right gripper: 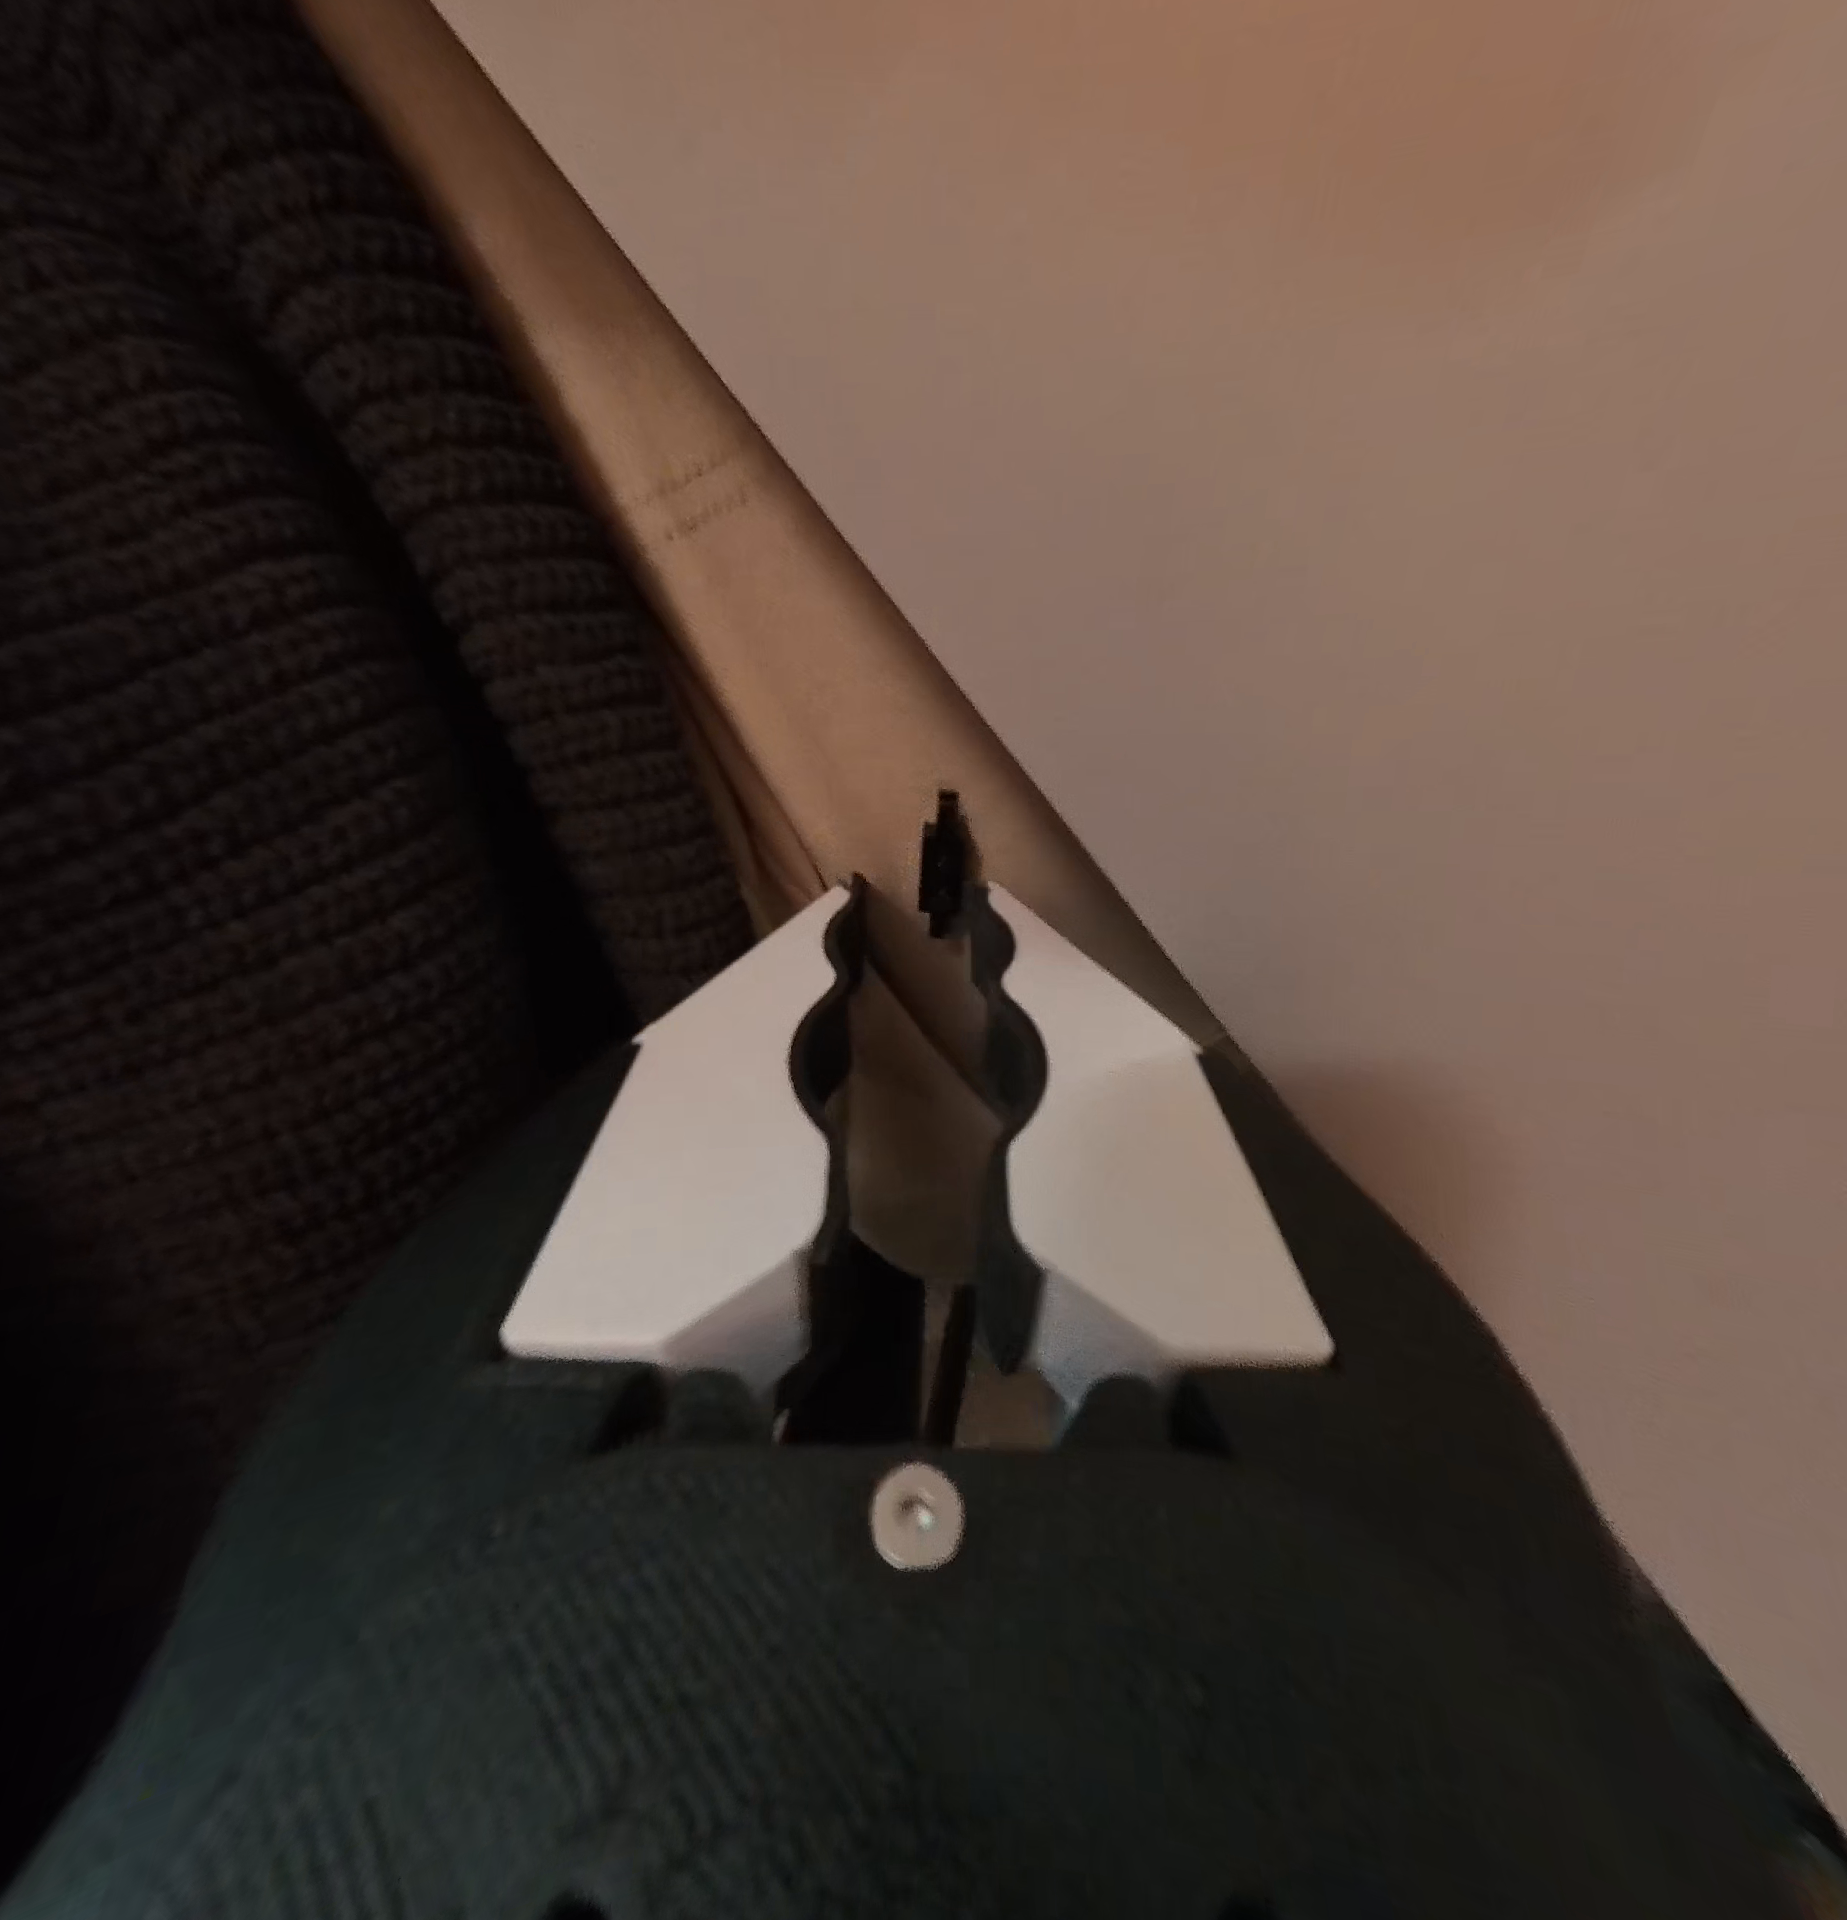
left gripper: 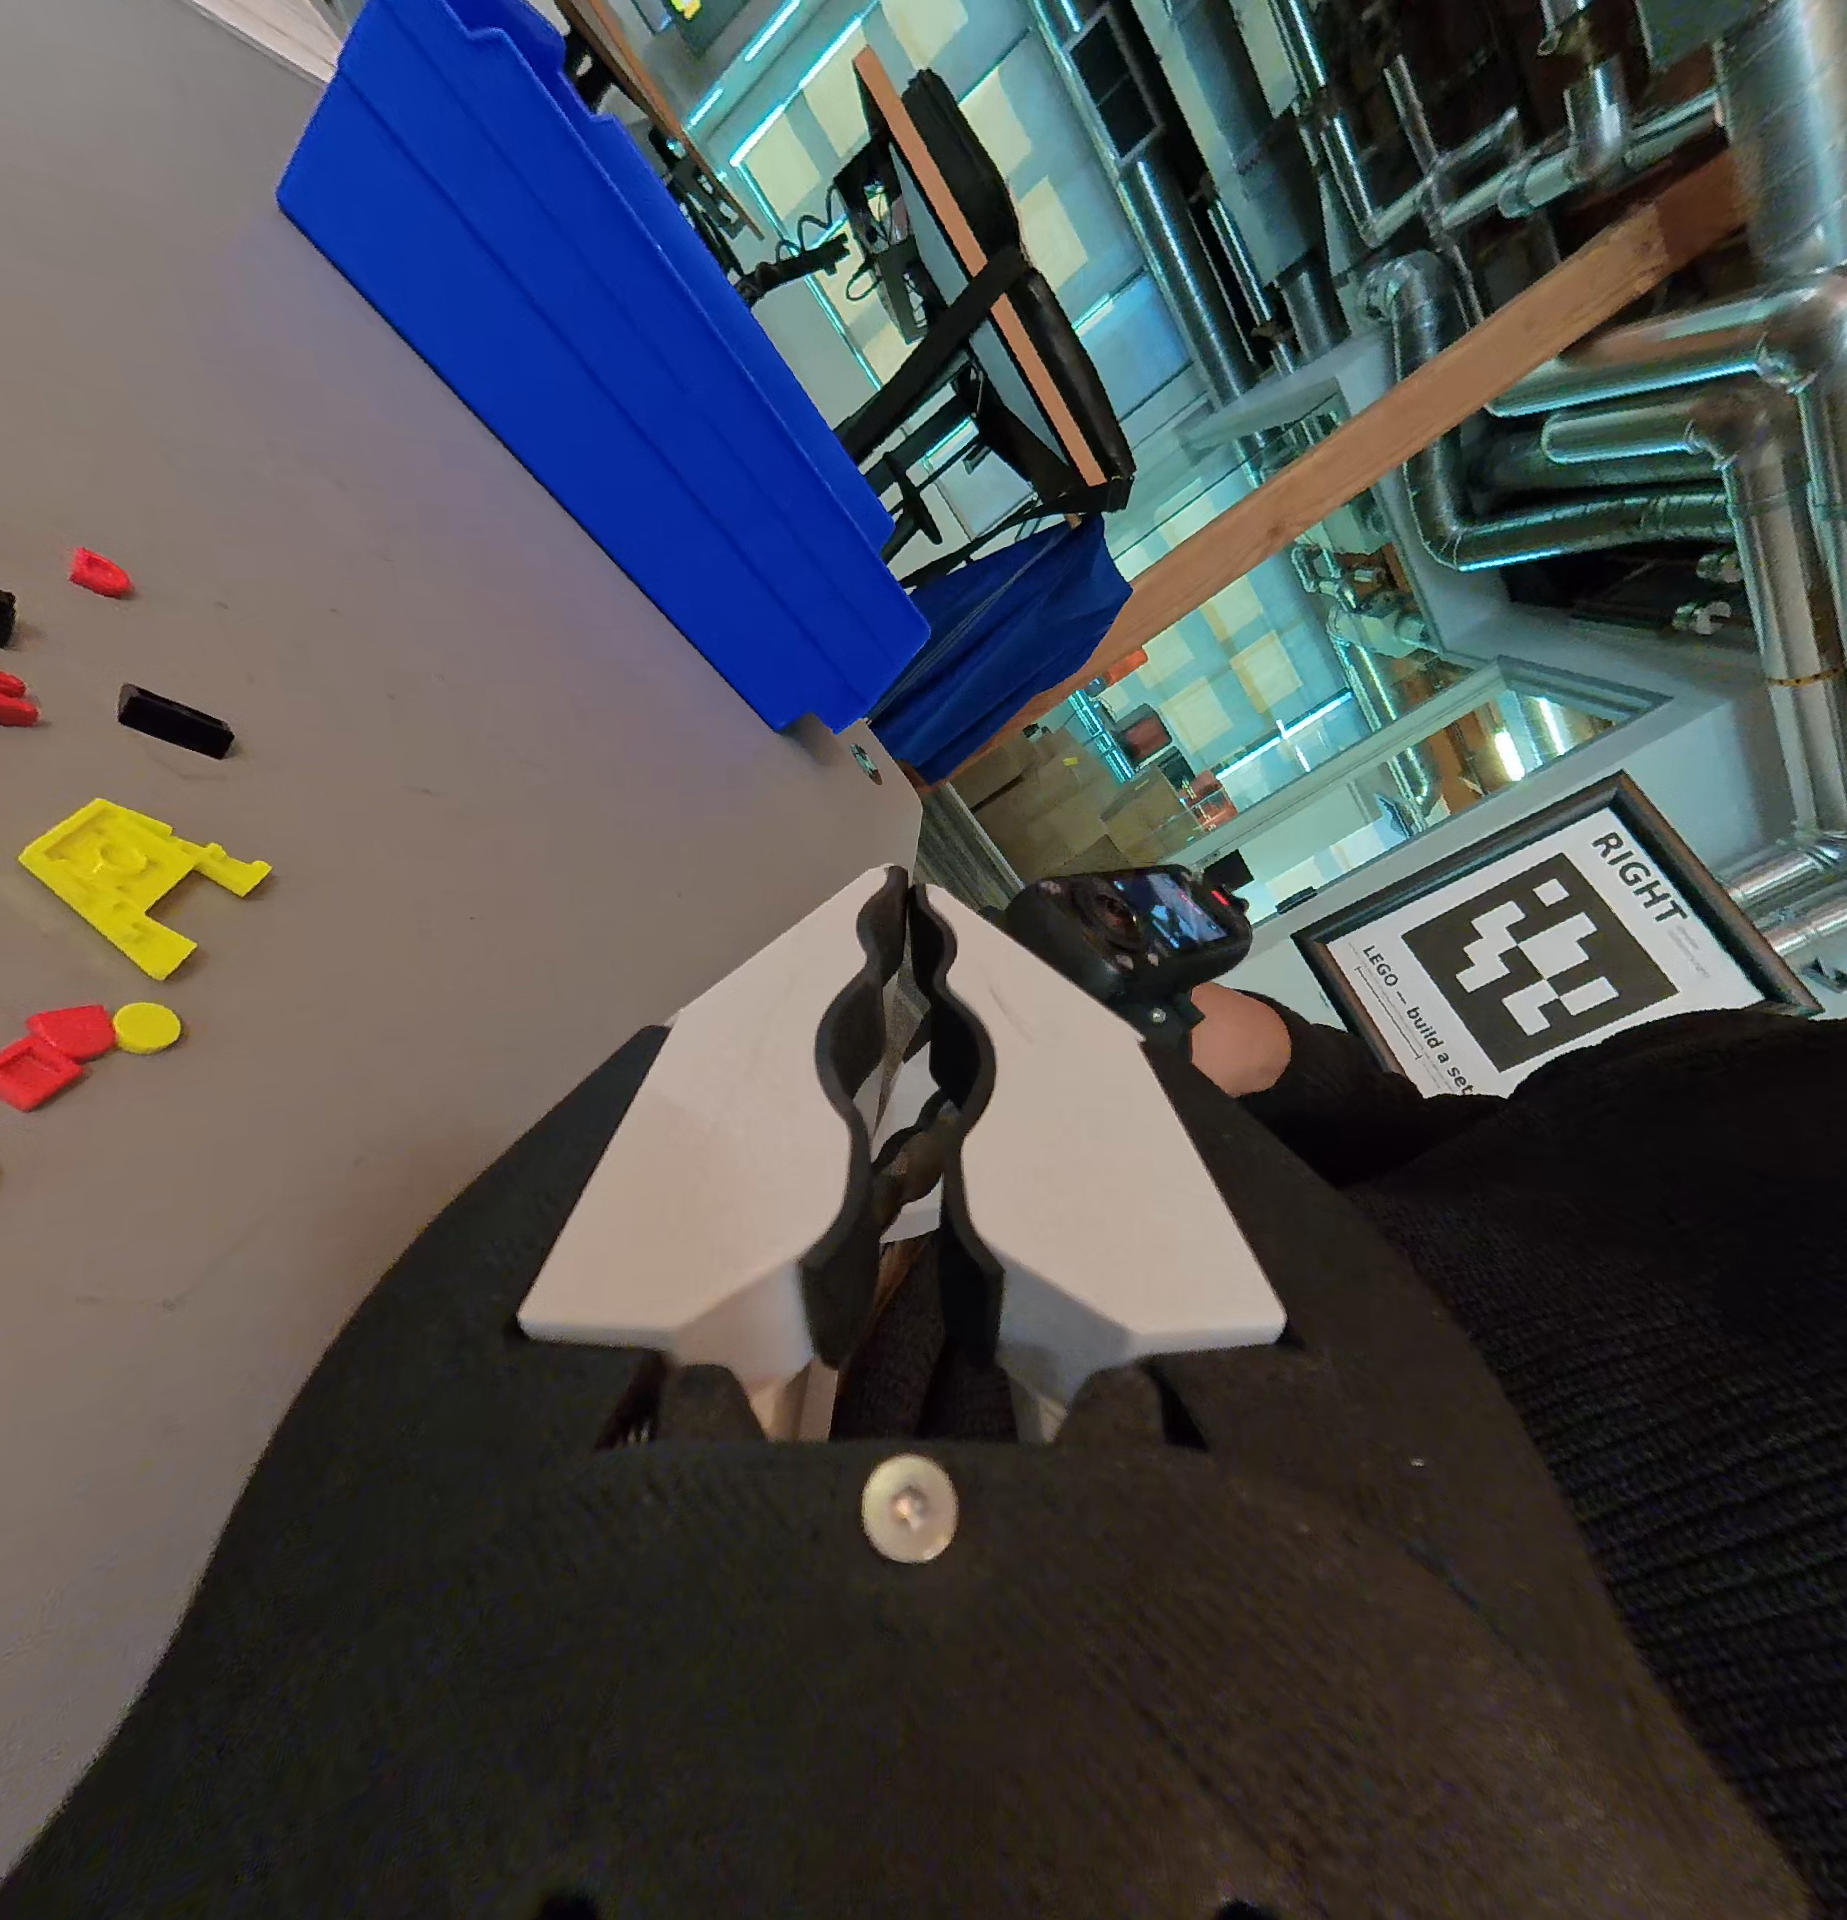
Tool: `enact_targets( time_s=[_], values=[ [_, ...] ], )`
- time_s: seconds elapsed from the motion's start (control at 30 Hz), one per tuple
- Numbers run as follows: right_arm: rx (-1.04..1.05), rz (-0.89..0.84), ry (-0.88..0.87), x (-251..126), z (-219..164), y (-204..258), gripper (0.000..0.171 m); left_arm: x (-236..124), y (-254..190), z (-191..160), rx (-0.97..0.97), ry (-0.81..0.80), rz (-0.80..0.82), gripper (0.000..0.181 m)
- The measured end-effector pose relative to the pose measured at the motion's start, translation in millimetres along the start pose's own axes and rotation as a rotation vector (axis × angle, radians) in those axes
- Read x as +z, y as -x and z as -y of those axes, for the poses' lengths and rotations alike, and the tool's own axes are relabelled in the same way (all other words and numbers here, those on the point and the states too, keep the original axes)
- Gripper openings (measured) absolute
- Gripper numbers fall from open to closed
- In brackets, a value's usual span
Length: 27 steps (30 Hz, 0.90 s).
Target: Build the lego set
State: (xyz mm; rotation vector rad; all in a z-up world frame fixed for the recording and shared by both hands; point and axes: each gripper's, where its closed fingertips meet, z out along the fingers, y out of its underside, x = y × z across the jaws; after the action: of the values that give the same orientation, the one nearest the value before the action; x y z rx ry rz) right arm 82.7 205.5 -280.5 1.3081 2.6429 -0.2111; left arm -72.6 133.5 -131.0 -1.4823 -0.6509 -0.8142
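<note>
With left gripper (left gripper: 911, 904) closed empty, bricks (left gripper: 140, 883) lying toward nine o'clock, and right gripper (right gripper: 914, 904) slightly apart beside a black piece (right gripper: 942, 868), reach left.

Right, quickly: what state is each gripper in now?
Left gripper: shut, holding nothing.
Right gripper: small black plastic lego piece between its tips; a firm clamp cannot be told.

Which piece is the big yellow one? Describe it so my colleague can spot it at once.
Start at the blue bin on the grey table, then look toward the loose pieces at the left edge of the left wrist view. The yellow plate lies flat below the black brick. It is the largest piece, with prongs on one side.
</note>
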Motion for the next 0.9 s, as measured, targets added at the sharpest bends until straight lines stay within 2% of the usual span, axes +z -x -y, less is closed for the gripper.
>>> enact_targets(
  time_s=[0.17, 0.3, 0.37, 0.47, 0.63, 0.7, 0.77, 0.9],
  values=[
    [-0.072, -0.112, 0.073, 7.5, -5.3, -10.3, 0.010, -0.1, 0.2, 0.0, -0.006, 0.000, 0.000, 0.000],
    [-0.098, -0.075, 0.008, 0.5, 3.6, -2.3, 0.006, -0.6, 0.0, 0.0, -0.003, -0.001, 0.001, 0.000],
    [-0.083, 0.039, -0.086, -14.0, 14.0, 13.6, 0.007, -1.1, 0.6, 0.4, -0.002, -0.003, 0.004, 0.000],
    [-0.093, 0.192, -0.309, -55.5, 42.2, 30.6, 0.006, -0.7, 1.6, 0.3, -0.006, -0.003, 0.004, 0.000],
    [-0.119, 0.218, -0.778, -128.9, 114.9, 10.5, 0.006, -0.6, 4.7, 1.6, 0.011, -0.006, 0.024, 0.000],
    [-0.122, 0.320, -0.926, -143.5, 141.2, 8.4, 0.006, -2.0, 4.4, 3.3, 0.034, -0.009, 0.025, 0.000],
    [-0.081, 0.498, -1.002, -148.5, 159.5, 8.0, 0.006, -4.6, 3.4, 7.3, 0.076, -0.020, 0.028, 0.002],
    [0.061, 0.874, -1.098, -159.2, 170.7, 6.7, 0.005, -11.6, -7.3, 14.9, 0.228, -0.029, -0.001, 0.007]
  ],
)
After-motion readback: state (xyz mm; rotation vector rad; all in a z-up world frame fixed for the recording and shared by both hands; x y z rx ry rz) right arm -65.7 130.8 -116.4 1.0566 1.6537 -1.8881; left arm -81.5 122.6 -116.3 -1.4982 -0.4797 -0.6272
